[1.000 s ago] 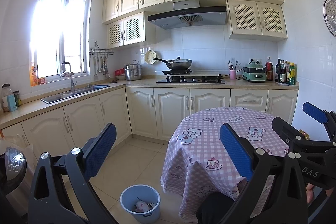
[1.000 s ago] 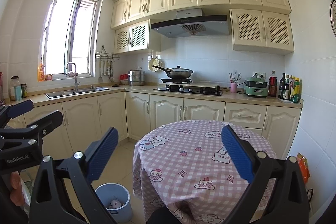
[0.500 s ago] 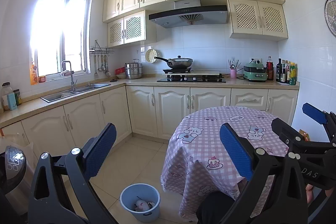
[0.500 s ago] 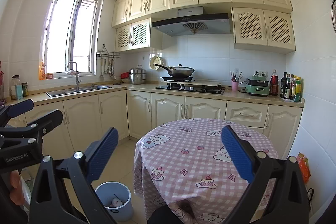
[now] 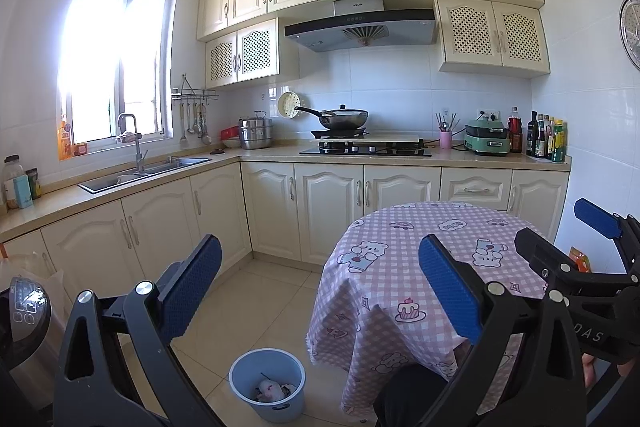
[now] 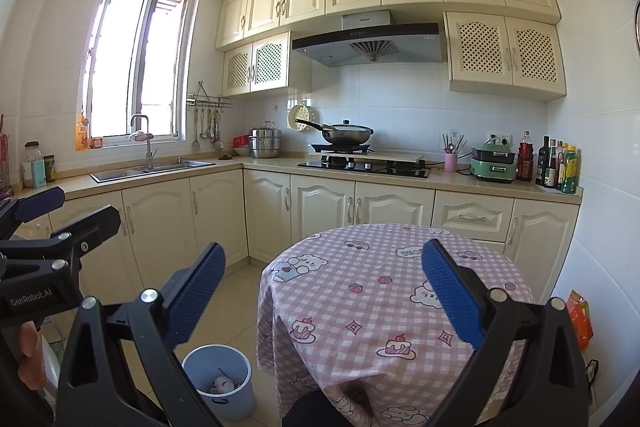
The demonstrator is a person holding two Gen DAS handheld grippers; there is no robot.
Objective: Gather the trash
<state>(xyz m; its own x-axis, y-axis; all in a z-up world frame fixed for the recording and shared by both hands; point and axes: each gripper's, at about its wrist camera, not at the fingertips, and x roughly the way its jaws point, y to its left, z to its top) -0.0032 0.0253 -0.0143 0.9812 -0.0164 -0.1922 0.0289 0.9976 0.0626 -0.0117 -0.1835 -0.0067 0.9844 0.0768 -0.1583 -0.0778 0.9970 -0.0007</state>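
Nearest the cameras, both tools are idle. The left hand-held gripper (image 5: 320, 291) has its blue pads spread wide with nothing between them, and the right hand-held gripper (image 6: 324, 297) is spread just as wide and equally empty. Each shows at the edge of the other's view, held up level and pointing across the room, not down at any object.

Just below and ahead, on the tiled floor (image 5: 256, 291), stands a pale blue bin (image 5: 267, 383) close beside the hanging edge of the tablecloth. Inside it lies some crumpled trash (image 5: 272, 390), whitish and pinkish; what exactly it is cannot be told from here. So some collecting appears to be done already.

Next comes the round table (image 6: 384, 291) under its pink checked cloth with cartoon prints. Its top looks bare: nothing on it reads as litter, only the printed pattern. The floor around the bin and toward the cabinets also shows no loose scraps in either view.

To the right of the table, low against the wall, sits an orange packet (image 6: 579, 319); whether it is trash or something stored there I cannot tell. If it counts, it is the one candidate left.

Farther back, the counter (image 5: 272, 157) carries only kitchen goods.

My judgement: the task is at or near its end, pending that packet.
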